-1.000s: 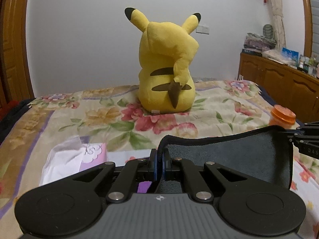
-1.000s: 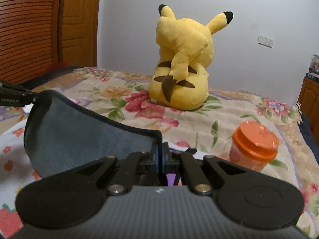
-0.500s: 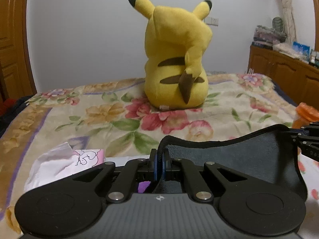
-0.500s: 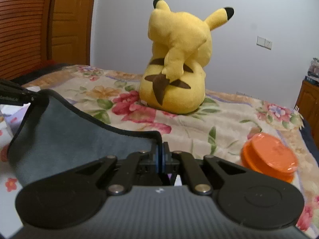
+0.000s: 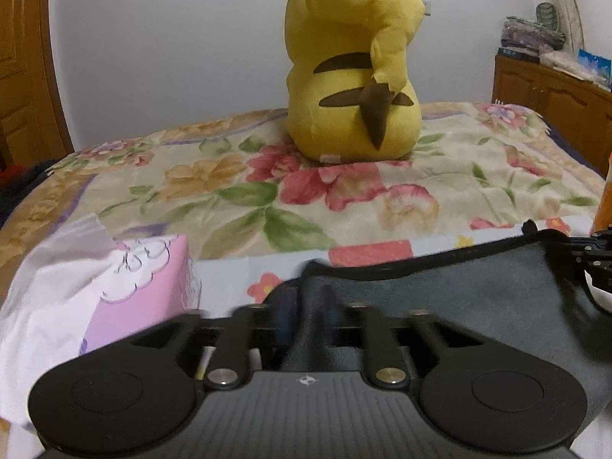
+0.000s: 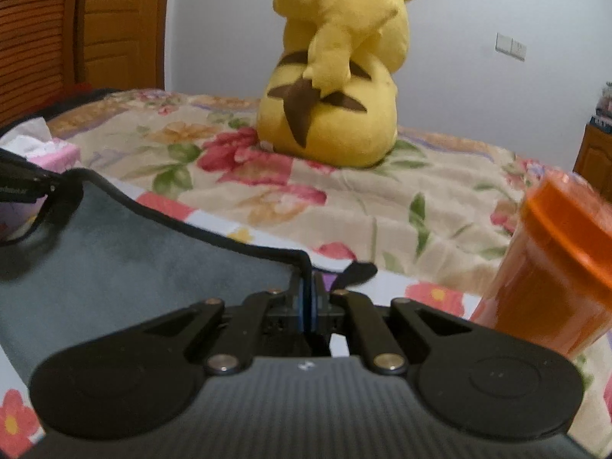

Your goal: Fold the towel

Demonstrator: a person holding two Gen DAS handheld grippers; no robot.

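The dark grey towel (image 5: pixel 459 290) with a black hem hangs stretched between my two grippers, low over the flowered bedspread. My left gripper (image 5: pixel 306 306) looks blurred with its jaws slightly parted around the towel's left corner. My right gripper (image 6: pixel 308 298) is shut on the towel's (image 6: pixel 126 252) right corner. The left gripper's tip shows at the far left of the right wrist view (image 6: pixel 26 187). The right gripper's tip shows at the far right of the left wrist view (image 5: pixel 596 260).
A big yellow Pikachu plush (image 5: pixel 352 65) sits on the bed ahead. A pink tissue box (image 5: pixel 126 290) lies close at the left. An orange lidded jar (image 6: pixel 554 267) stands close at the right. A wooden dresser (image 5: pixel 554 88) and a wooden door (image 6: pixel 122 26) flank the bed.
Both grippers have moved forward and down toward the bed with the towel. The tissue box and orange jar are now much closer. The left gripper's jaws are starting to part.
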